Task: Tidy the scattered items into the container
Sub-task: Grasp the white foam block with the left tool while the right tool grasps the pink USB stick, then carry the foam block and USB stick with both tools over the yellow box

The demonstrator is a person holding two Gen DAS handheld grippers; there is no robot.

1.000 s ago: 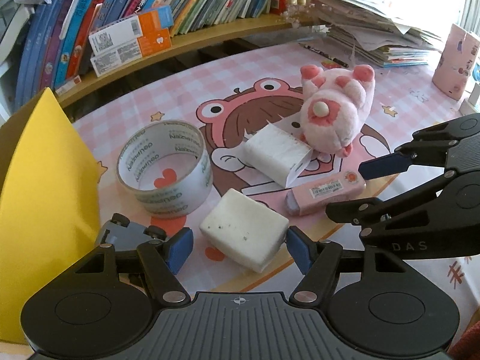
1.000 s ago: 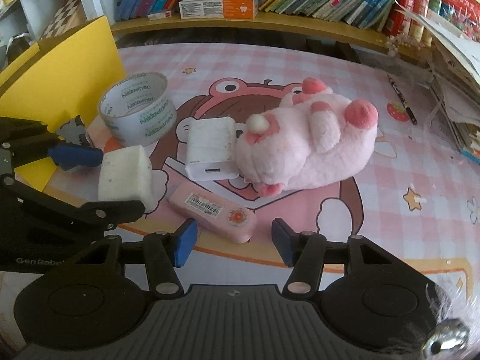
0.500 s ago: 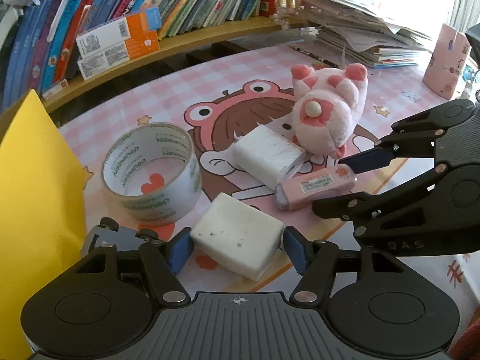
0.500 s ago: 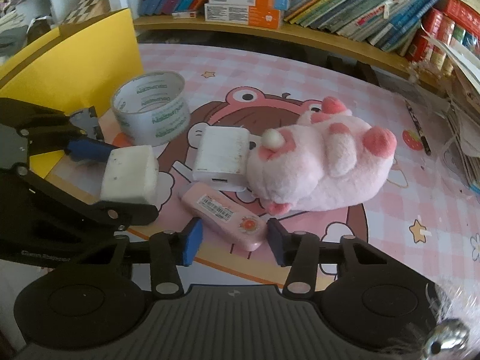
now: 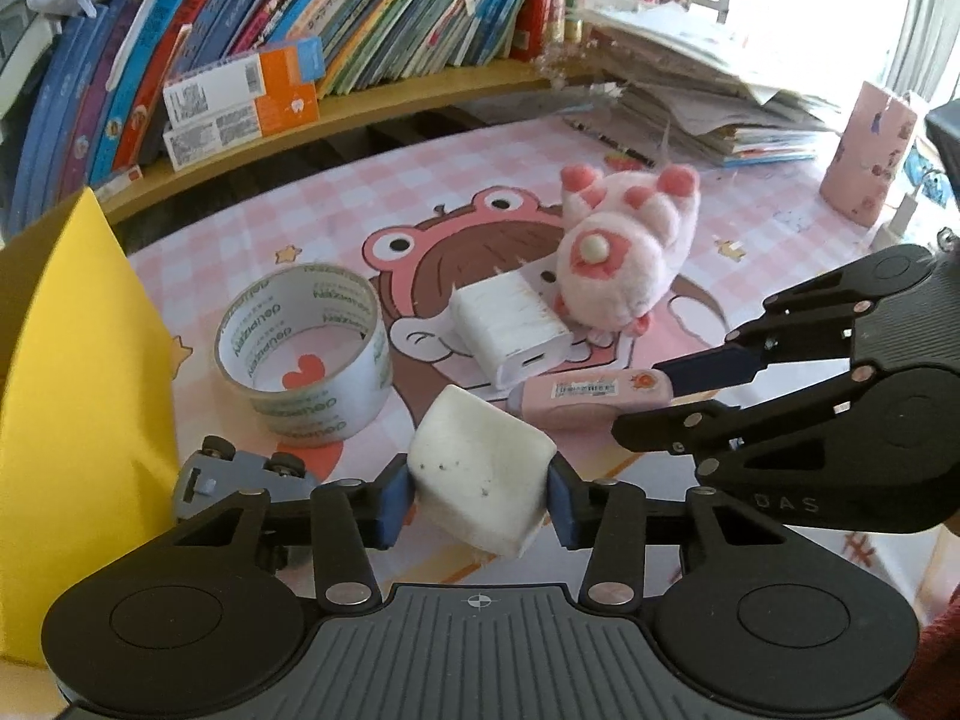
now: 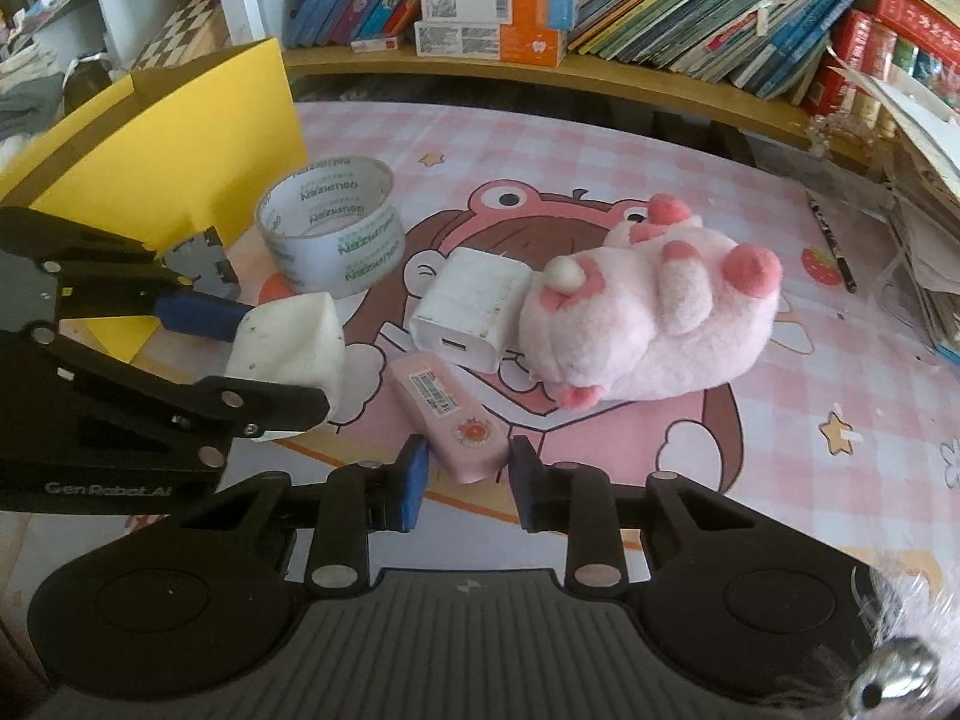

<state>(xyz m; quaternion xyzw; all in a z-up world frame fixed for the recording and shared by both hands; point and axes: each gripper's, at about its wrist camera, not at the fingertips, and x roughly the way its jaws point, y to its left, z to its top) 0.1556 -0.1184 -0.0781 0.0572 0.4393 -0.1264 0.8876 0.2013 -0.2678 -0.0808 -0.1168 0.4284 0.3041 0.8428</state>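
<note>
My left gripper [image 5: 479, 501] is shut on a white foam block [image 5: 480, 474] and holds it tilted, just off the mat; the block also shows in the right wrist view [image 6: 288, 342]. My right gripper [image 6: 465, 483] is open with its pads on either side of the near end of a pink eraser case [image 6: 447, 408], also in the left wrist view [image 5: 591, 390]. A tape roll [image 5: 306, 354], a white charger [image 5: 510, 330], a pink plush toy [image 5: 624, 258] and a grey toy car [image 5: 240, 480] lie on the mat. The yellow container [image 5: 72, 372] stands at the left.
A wooden shelf with books [image 5: 312, 30] runs along the back. A stack of papers [image 5: 708, 102] and a pink cup [image 5: 864, 162] sit at the back right. A pencil [image 6: 831, 240] lies on the pink checked mat [image 6: 600, 150].
My left gripper closed on the foam block and lifted it, tilting it. My right gripper moved forward so its pads now flank the pink eraser case.
</note>
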